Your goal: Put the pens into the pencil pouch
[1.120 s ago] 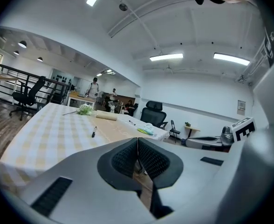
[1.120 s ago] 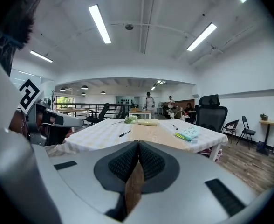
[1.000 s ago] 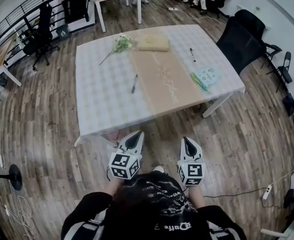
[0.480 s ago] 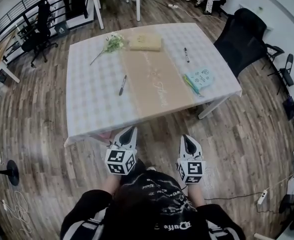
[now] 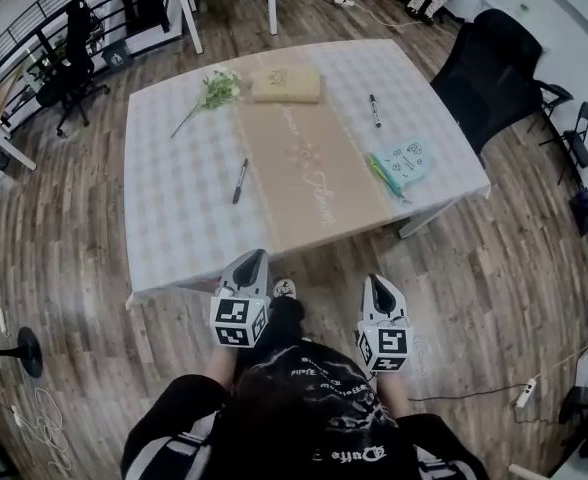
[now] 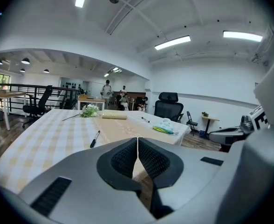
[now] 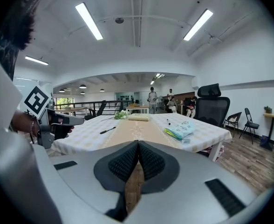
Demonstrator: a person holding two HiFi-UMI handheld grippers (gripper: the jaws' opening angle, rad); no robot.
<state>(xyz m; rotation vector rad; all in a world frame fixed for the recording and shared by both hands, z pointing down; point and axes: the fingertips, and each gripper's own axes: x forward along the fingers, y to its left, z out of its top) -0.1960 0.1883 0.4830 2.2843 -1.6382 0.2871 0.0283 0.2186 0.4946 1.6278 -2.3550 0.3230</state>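
- Left tool (image 5: 255, 259) and right tool (image 5: 376, 282): both pressed together, nothing pinched (no target in reach, so no reason to spread).
- Both held just short of the desk (image 5: 174, 218), aimed at 12 o'clock.
- Black pen (image 5: 239, 181) lies at 11 o'clock and second pen (image 5: 375, 110) at 1 o'clock, both loose on the desk.
- Teal pouch (image 5: 410, 158), likely the target, sits at 2 o'clock by the desk's right edge; neither pen is bagged yet.

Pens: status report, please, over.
Shut, empty: left hand-held gripper, right hand-held gripper, at near edge of table. Lying loose: near pen, far pen, both outside teal pouch. Nothing in the way.
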